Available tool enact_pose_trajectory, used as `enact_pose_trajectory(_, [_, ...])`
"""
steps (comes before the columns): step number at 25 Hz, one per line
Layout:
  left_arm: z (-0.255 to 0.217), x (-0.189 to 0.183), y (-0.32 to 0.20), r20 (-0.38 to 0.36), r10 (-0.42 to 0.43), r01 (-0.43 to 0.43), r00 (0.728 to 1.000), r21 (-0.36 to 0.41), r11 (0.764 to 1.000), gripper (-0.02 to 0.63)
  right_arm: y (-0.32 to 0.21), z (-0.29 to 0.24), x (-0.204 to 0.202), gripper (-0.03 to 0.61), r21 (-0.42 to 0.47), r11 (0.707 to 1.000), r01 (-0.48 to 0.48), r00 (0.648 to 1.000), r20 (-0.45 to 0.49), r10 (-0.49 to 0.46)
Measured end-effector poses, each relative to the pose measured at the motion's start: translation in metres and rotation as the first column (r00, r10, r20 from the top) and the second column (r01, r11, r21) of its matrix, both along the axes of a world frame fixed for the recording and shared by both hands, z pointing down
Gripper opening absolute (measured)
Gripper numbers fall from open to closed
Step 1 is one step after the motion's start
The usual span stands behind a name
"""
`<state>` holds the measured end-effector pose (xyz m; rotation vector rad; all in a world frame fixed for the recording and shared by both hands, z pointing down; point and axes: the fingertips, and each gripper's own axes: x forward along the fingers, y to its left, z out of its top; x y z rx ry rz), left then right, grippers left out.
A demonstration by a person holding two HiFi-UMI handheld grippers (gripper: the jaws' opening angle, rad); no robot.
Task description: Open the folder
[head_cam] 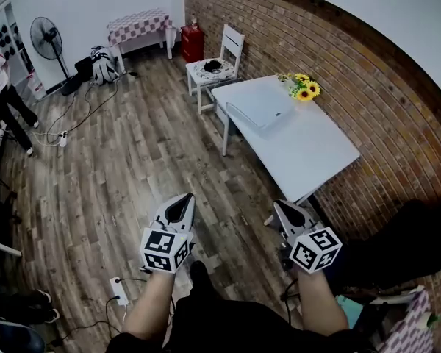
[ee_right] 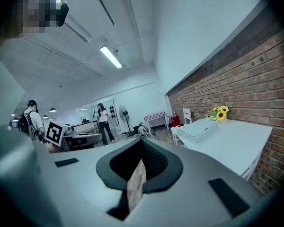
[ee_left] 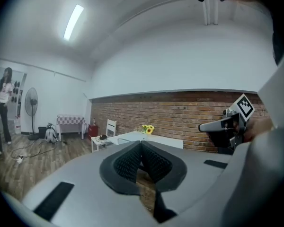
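Left gripper [head_cam: 184, 199] and right gripper [head_cam: 282, 207], jaws pressed together on nothing, hang over the wooden floor [head_cam: 132, 168]. The folder [head_cam: 259, 107] lies flat on the white table [head_cam: 320, 153], well beyond them, far right, near sunflowers [head_cam: 303, 87].

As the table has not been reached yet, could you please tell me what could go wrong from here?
The white power strip lies on the wooden floor close underfoot: a trip risk.
The flat pale folder lies flush on the white table; the shut left gripper and right gripper may only push it.
The yellow sunflowers stand close by; a swung cover might hit them.
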<state>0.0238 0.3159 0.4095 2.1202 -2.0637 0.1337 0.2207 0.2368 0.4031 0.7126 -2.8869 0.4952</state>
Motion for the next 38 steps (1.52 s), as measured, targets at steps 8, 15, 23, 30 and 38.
enact_pose_trajectory(8, [-0.006, -0.099, -0.058, 0.005, 0.011, -0.011, 1.000, -0.014, 1.000, 0.018, -0.062, -0.006, -0.107, 0.014, -0.011, 1.000, 0.008, 1.000, -0.002, -0.008])
enact_pose_trajectory(15, [-0.002, -0.137, -0.092, 0.019, 0.063, -0.062, 0.998, -0.031, 0.998, 0.018, -0.092, -0.008, -0.146, 0.015, -0.020, 0.999, -0.042, 0.998, 0.038, 0.043])
enact_pose_trajectory(23, [0.006, -0.132, -0.140, 0.007, 0.133, -0.132, 0.991, -0.046, 0.990, 0.018, -0.131, 0.005, -0.147, 0.015, -0.062, 0.994, -0.094, 0.995, 0.039, 0.096])
enact_pose_trajectory(30, [0.023, -0.136, -0.214, 0.020, 0.165, -0.162, 0.986, -0.089, 0.983, 0.018, -0.207, 0.025, -0.161, 0.014, -0.106, 0.989, -0.101, 0.992, 0.063, 0.108])
enact_pose_trajectory(38, [0.017, -0.147, -0.338, 0.052, 0.198, -0.192, 0.979, -0.113, 0.975, 0.020, -0.324, 0.030, -0.183, 0.015, -0.131, 0.987, -0.096, 0.992, 0.074, 0.106])
